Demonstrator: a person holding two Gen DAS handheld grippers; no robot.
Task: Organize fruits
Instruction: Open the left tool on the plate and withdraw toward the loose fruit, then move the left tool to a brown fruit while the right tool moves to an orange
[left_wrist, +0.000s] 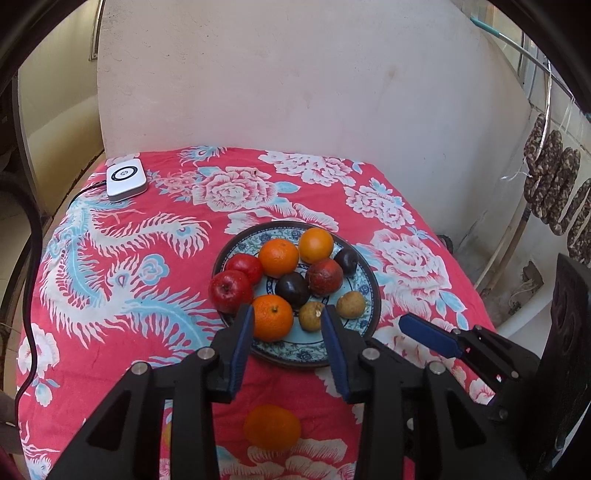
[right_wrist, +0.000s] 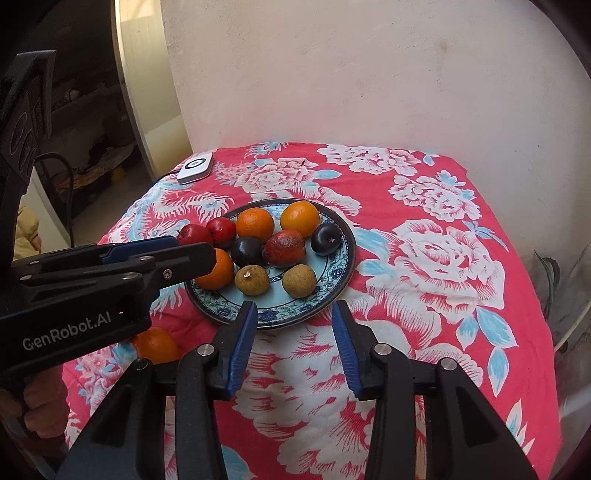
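Observation:
A blue-patterned plate (left_wrist: 295, 350) (right_wrist: 332, 280) holds several fruits: oranges (left_wrist: 272, 317), red apples (left_wrist: 231, 290), dark plums (left_wrist: 292, 290) and two brown round fruits (left_wrist: 351, 304). One loose orange (left_wrist: 272, 427) (right_wrist: 157, 345) lies on the cloth in front of the plate. My left gripper (left_wrist: 288, 314) is open and empty, hovering over the plate's near edge, above the front orange. My right gripper (right_wrist: 294, 308) is open and empty, just short of the plate's near rim. The left gripper also shows in the right wrist view (right_wrist: 184, 254).
The table wears a red floral cloth (left_wrist: 147, 240). A white device (left_wrist: 125, 179) with a cable sits at the far left corner. A plaster wall stands behind. Sausages (left_wrist: 554, 173) hang off the right side.

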